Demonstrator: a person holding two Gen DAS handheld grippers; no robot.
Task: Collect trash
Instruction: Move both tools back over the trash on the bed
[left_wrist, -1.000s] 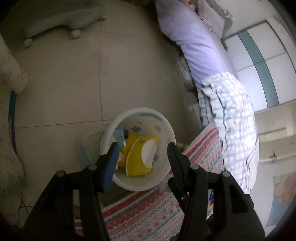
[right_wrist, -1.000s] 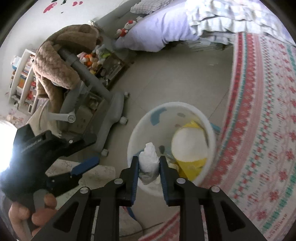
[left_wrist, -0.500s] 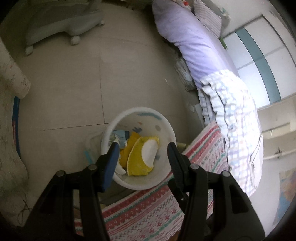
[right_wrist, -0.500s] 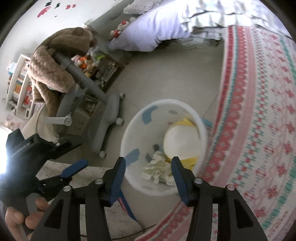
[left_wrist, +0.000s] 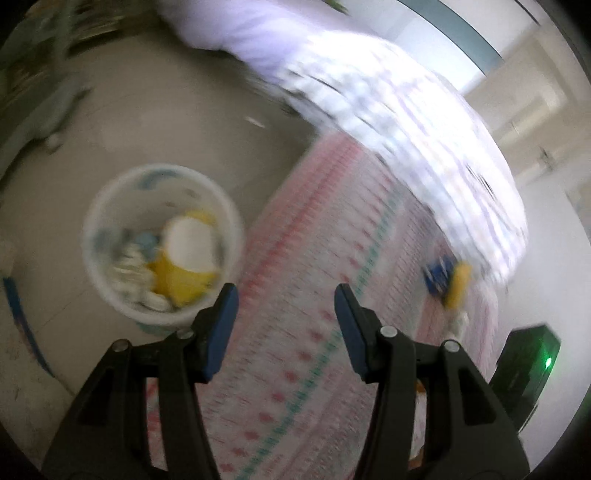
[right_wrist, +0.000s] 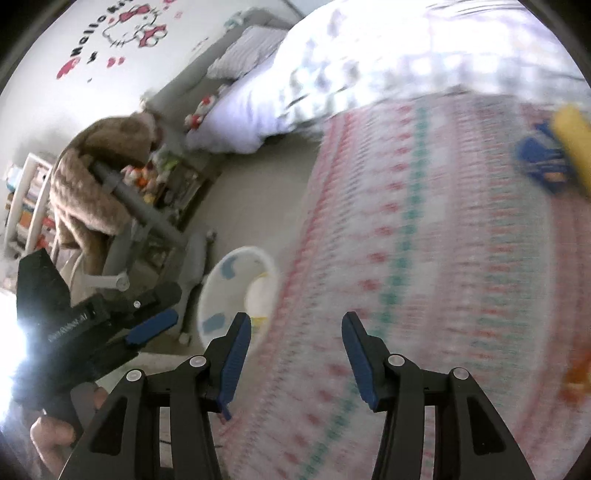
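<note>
A white trash bin (left_wrist: 110, 280) stands on the floor beside the bed, holding a yellow packet (left_wrist: 181, 273) and crumpled tissue (left_wrist: 133, 269); it also shows in the right wrist view (right_wrist: 221, 291). My left gripper (left_wrist: 286, 325) is open and empty over the patterned bedspread (left_wrist: 317, 229), right of the bin. My right gripper (right_wrist: 295, 354) is open and empty above the bedspread edge (right_wrist: 424, 258). A blue wrapper (left_wrist: 437, 275) and a yellow item (left_wrist: 458, 284) lie on the bed; they also show in the right wrist view, the wrapper (right_wrist: 539, 158) and the yellow item (right_wrist: 572, 136). Both views are blurred.
A grey desk chair (right_wrist: 155, 236) draped with a brown fleece (right_wrist: 96, 177) stands left of the bin. A checked quilt (left_wrist: 424, 122) and purple pillow (left_wrist: 236, 26) lie at the bed's far side. The left gripper (right_wrist: 147, 328) shows in the right wrist view. A black device (left_wrist: 524, 365) with a green light sits lower right.
My right gripper opened and let the white tissue fall into the bin. Both grippers have since swung right, from over the bin to over the bedspread.
</note>
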